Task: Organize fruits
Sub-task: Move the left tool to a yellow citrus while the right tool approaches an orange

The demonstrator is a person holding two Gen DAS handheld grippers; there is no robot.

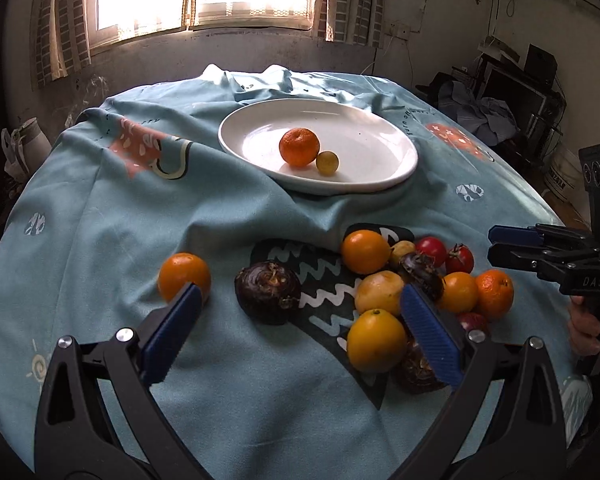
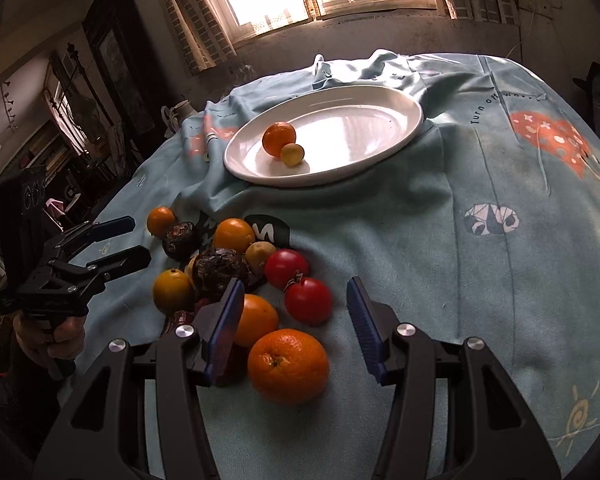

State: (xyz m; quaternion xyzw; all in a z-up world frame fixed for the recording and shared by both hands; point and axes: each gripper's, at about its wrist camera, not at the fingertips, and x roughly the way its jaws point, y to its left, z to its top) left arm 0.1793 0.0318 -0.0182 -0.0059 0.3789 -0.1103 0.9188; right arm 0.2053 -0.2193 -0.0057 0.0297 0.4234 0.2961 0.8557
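A white plate (image 1: 380,184) (image 2: 380,160) at the far middle holds a mandarin (image 1: 299,147) (image 2: 279,139) and a small yellow fruit (image 1: 327,163) (image 2: 292,154). A pile of fruit lies near me: oranges, red tomatoes (image 2: 308,300), dark round fruits and a yellow one (image 1: 379,292). My left gripper (image 1: 300,300) is open and empty, with a dark round fruit (image 1: 268,292) between its fingers and an orange (image 1: 182,274) by the left finger. My right gripper (image 2: 296,300) is open and empty, just above a mandarin (image 2: 288,366).
A wrinkled blue printed cloth (image 1: 100,208) covers the round table. A bright window stands behind it. Furniture and clutter line the room's sides. Each gripper shows in the other's view: the right one (image 1: 500,242), the left one (image 2: 136,240).
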